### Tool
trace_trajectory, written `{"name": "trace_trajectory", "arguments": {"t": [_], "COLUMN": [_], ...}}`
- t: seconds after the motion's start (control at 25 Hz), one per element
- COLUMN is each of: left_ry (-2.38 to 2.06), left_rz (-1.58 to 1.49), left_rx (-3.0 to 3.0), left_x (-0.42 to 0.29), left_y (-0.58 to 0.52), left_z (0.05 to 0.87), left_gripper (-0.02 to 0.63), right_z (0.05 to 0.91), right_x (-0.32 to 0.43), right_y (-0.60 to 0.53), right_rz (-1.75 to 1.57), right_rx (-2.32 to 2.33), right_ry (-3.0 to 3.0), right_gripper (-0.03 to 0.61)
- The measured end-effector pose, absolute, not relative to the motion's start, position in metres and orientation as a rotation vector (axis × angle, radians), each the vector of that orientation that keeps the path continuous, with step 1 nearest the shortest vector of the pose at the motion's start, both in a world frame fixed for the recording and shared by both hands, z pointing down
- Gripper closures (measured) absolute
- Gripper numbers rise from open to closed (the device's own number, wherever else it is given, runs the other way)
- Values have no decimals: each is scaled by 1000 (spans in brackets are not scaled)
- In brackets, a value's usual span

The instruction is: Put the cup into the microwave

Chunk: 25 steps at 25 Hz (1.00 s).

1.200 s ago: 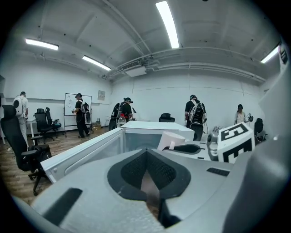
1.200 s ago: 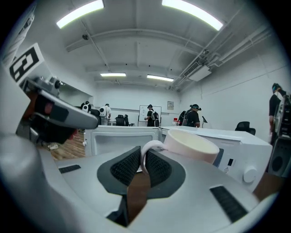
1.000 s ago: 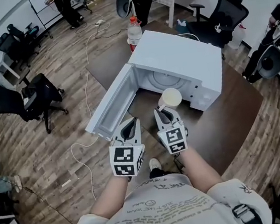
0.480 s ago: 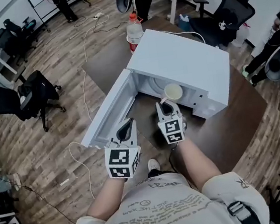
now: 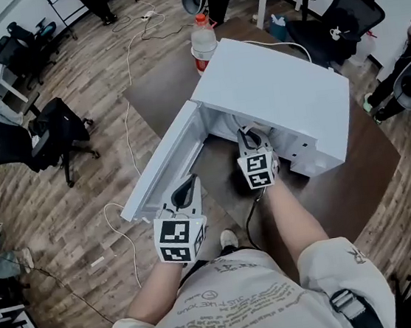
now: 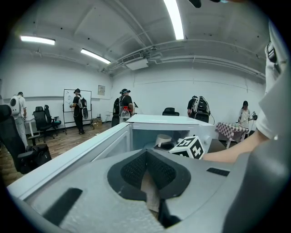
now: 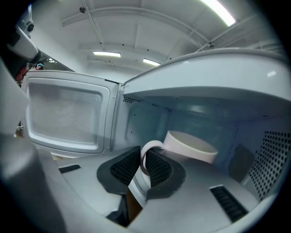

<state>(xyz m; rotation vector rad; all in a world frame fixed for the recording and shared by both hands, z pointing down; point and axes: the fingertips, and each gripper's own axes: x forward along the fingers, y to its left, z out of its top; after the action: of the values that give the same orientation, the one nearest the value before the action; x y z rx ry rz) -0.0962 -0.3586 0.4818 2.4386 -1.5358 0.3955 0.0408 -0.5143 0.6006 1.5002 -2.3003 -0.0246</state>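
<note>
The white microwave [image 5: 275,95] stands on a dark table with its door [image 5: 162,165] swung open to the left. My right gripper [image 5: 251,140] reaches into the cavity, shut on the handle of the white cup [image 7: 188,146]. In the right gripper view the handle sits pinched between the pads [image 7: 157,166], with the cup body inside the cavity [image 7: 213,118]. The microwave's top hides the cup in the head view. The left gripper view shows the cup [image 6: 163,139] beyond the right gripper's marker cube [image 6: 191,146]. My left gripper [image 5: 186,191] hovers by the door's front edge, shut and empty.
A clear bottle with a red cap [image 5: 204,42] stands on the table [image 5: 342,187] behind the microwave. A cable [image 5: 121,233] trails over the wooden floor at the left. Office chairs [image 5: 57,133] and people stand around the room's edges.
My right gripper has carried the cup forward and down into the microwave cavity, so the cup has gone out of the head view. The left gripper shifted slightly.
</note>
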Motion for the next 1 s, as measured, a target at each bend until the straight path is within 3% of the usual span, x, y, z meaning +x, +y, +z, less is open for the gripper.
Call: {"name": "trace_trajectory", "arguments": {"t": [0.8, 1.0], "left_ry": [-1552, -1566], "left_rz": [436, 444], "left_rx": [2428, 2443], "left_x": [-98, -91], "left_y": [-359, -362], "left_z": [487, 484], "left_gripper": [600, 600], "right_z": [621, 622], "right_x": [52, 52], "right_y": [-557, -553], "right_rz": [-36, -11], "right_rx": [1549, 1568], "right_ry": [-2185, -2175], "right_gripper": [529, 465]}}
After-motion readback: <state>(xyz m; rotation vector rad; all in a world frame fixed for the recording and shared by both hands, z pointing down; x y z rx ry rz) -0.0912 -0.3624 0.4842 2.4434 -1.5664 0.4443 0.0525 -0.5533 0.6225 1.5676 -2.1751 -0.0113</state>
